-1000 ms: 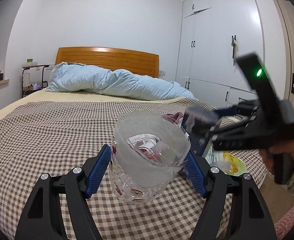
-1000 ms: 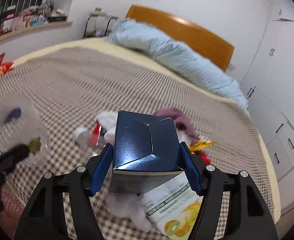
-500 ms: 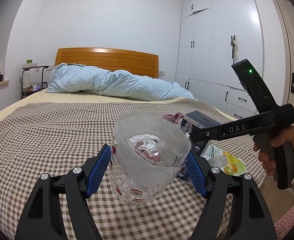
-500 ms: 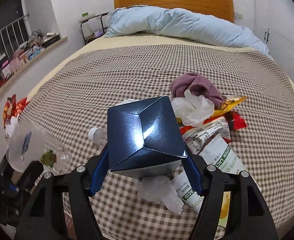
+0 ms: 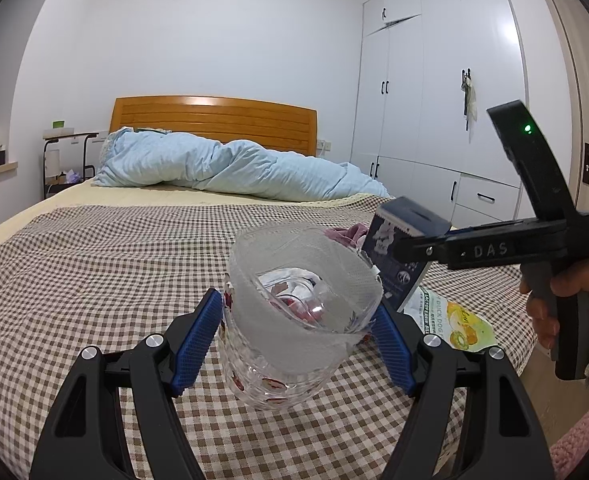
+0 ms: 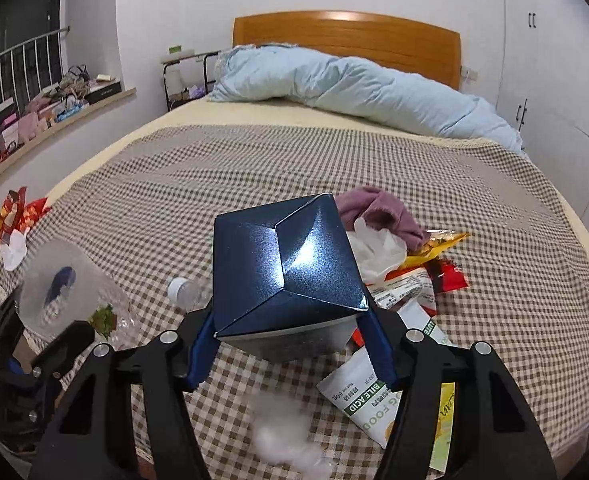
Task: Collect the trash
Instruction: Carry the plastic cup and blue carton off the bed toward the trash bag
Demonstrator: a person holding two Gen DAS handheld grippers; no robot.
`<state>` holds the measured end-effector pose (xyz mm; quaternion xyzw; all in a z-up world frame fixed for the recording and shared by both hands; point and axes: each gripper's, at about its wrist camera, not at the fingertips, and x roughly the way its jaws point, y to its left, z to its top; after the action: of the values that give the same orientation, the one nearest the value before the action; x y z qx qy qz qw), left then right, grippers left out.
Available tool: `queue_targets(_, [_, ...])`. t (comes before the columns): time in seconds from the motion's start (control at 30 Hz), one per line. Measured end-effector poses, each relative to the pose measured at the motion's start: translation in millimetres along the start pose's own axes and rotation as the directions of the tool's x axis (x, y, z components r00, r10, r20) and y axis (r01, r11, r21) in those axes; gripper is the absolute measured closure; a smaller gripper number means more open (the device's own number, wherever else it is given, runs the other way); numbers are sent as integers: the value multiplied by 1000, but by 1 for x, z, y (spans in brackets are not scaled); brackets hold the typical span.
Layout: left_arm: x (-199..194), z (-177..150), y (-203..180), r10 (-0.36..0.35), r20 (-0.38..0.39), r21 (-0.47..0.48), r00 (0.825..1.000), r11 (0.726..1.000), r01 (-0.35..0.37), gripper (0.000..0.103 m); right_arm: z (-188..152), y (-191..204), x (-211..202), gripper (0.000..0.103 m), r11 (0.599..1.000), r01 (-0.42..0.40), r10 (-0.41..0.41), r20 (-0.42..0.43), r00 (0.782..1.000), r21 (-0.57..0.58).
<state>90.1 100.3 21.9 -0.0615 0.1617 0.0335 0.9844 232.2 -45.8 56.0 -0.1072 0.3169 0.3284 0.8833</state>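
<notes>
Clamped between the blue pads of the right tongs, a dark blue carton rides clear of the bed, its sides dented by the squeeze; the jaws have just been closing a little further on it. In the left wrist view this carton hangs at about two o'clock from a clear plastic container, just beside its rim. That container sits in the left tongs, spread wide with both pads against its walls, and a few scraps already lie inside. I judge the collecting is only begun: on the checked cover at three to five o'clock of the carton remain a white glove, yellow and red wrappers, a green-printed food pouch, a small bottle and white fluff. More wrappers lie at nine o'clock.
</notes>
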Motion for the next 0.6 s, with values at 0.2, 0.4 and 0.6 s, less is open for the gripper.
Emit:
queue_targets(0.2, [-7,0,0,-16,20,-2,1000,1000,16,31,0,-6,-22,42,1000,-3,1,65,998,23])
queue_targets(0.4, [-21,6,-10,-58,44,4,997,998,58,31,-5,-11,-55,42,999,-5,1,117,993,35])
queue_targets(0.6, [-39,18,-33,-91,55,43,994,995,89,31,-13,-19,-97,42,999,-15,8,168,986,44])
